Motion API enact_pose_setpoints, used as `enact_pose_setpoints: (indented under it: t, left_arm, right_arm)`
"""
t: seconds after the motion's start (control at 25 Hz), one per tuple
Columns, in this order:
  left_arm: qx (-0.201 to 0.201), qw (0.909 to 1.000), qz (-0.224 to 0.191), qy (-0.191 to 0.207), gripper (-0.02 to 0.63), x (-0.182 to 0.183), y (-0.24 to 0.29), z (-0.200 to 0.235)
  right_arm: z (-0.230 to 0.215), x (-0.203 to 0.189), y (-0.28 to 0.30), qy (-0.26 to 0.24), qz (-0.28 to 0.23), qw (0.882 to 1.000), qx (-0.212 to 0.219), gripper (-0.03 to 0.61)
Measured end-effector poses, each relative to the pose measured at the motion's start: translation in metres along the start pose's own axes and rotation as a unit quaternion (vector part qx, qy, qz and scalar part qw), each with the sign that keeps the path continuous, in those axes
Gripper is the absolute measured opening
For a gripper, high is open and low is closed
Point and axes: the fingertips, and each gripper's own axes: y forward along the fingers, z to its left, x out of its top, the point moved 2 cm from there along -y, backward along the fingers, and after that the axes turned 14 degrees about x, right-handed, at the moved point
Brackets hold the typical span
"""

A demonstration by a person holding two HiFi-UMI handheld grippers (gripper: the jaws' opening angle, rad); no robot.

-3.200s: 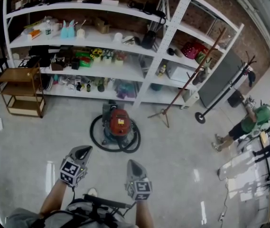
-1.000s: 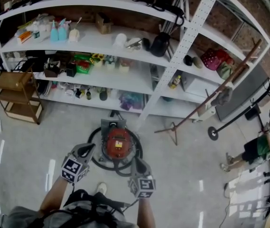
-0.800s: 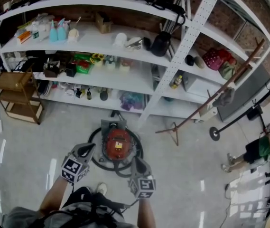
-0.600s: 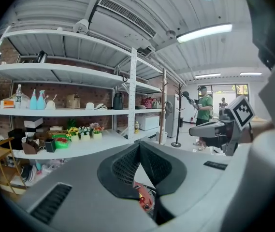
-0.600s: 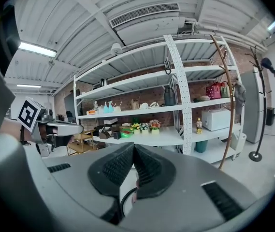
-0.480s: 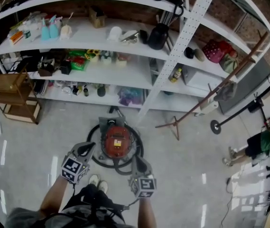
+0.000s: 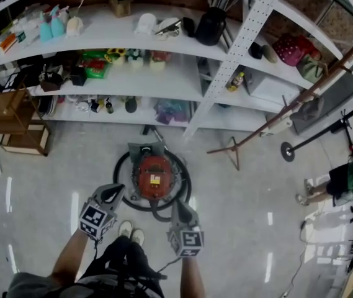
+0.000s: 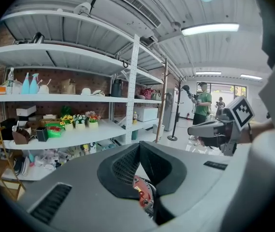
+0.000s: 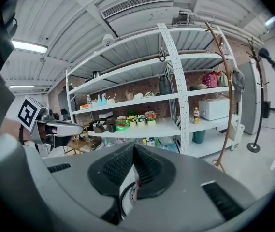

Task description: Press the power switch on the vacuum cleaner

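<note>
A red vacuum cleaner point(image 7: 154, 175) stands on the grey floor, ringed by its coiled black hose point(image 7: 121, 191). In the head view my left gripper point(image 7: 110, 193) hovers at the vacuum's lower left edge, and my right gripper point(image 7: 179, 207) at its lower right. Both are shut with nothing in them. In the left gripper view the jaws point(image 8: 139, 149) meet, and the red vacuum point(image 8: 145, 193) shows in the gap below them. In the right gripper view the right gripper point(image 9: 134, 150) is also shut, with a sliver of hose point(image 9: 122, 200) beneath. I cannot make out the power switch.
A white shelving unit point(image 7: 182, 85) full of bottles, flowers and boxes runs behind the vacuum. A wooden cart point(image 7: 8, 121) stands at the left. A leaning coat stand point(image 7: 269, 126) and a seated person in green point(image 7: 345, 177) are at the right. My shoes point(image 7: 130, 231) are just behind the grippers.
I have walked forward: the vacuum has come from well ahead to right under the gripper tips. Both grippers stay shut and held the same way.
</note>
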Motion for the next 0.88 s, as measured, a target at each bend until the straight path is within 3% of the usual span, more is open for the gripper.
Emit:
enact_pose_setpoints:
  t: [0.88]
  left_arm:
    - [-0.001, 0.9982, 0.055, -0.024, 0.009, -0.099, 0.085, 0.028]
  right_arm:
    - [-0.049, -0.103, 0.082, 0.026, 0.062, 0.998, 0.009, 0.012]
